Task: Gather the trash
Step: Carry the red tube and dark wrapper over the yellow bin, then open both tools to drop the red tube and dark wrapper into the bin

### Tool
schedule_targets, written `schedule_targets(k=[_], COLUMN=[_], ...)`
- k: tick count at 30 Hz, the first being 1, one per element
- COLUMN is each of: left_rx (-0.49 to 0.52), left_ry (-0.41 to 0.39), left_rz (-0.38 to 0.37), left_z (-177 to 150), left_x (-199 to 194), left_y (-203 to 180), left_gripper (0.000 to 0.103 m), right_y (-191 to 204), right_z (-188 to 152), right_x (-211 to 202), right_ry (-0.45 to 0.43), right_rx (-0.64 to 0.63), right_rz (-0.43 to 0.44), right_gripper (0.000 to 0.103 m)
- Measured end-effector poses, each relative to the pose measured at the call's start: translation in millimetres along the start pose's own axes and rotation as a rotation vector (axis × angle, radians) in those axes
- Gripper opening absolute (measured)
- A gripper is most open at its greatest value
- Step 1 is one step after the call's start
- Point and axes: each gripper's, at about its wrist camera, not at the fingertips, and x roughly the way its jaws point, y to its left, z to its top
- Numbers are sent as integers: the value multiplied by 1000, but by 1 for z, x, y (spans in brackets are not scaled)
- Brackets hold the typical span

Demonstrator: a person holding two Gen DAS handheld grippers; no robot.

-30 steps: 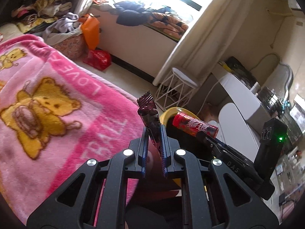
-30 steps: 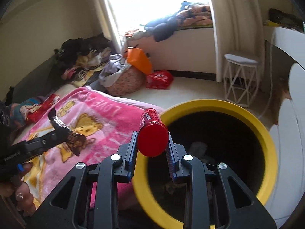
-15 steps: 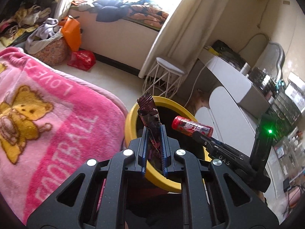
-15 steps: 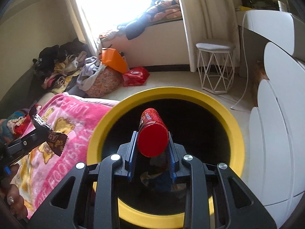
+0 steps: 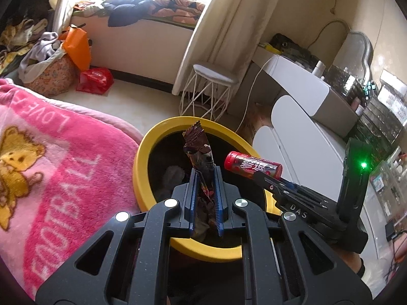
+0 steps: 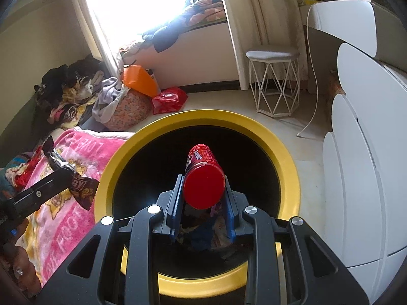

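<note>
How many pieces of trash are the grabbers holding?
2: a dark snack wrapper in the left gripper, a red tube in the right gripper. More lies inside the yellow bin.

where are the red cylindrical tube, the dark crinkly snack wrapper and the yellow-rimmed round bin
red cylindrical tube (image 6: 203, 186): right wrist view, on its round red end cap
dark crinkly snack wrapper (image 5: 199, 152): left wrist view, on its upper body above the fingers
yellow-rimmed round bin (image 6: 287, 162): right wrist view, on the rim's right side

Each camera sits just behind its own gripper, looking forward and downward along the fingers. The left one hangs close over the near edge of the yellow-rimmed bin (image 5: 145, 157), the right one over its mouth. Both share the bin, pink blanket (image 5: 63, 157) and white stool (image 6: 273, 56).
</note>
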Motion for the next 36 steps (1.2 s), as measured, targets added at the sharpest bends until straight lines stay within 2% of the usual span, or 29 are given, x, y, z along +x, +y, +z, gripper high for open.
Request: schedule_targets(k=[14, 17, 19, 21, 27, 31, 36], left_rx=[46, 41, 39, 31, 17, 10, 14], left_ry=[41, 57, 62, 62, 46, 27, -11], left_rz=[-12, -10, -2, -2, 11, 28, 81], left_z=[8, 7, 7, 6, 7, 8, 6], left_x=[28, 32, 33, 32, 23, 12, -7], left_y=[-11, -10, -8, -7, -3, 1, 9], left_gripper=[9, 10, 19, 33, 55, 66, 76], right_y=[-6, -8, -9, -11, -8, -4, 5], right_z=[-8, -8, -8, -5, -5, -4, -4], right_x=[1, 0, -5, -8, -20, -28, -37], right_ry=[49, 53, 45, 35, 7, -14, -39], right_rx=[-13, -9, -6, -4, -6, -23, -31], right_rz=[-12, -20, -22, -25, -26, -25, -12], right_gripper=[28, 35, 41, 47, 60, 72, 79])
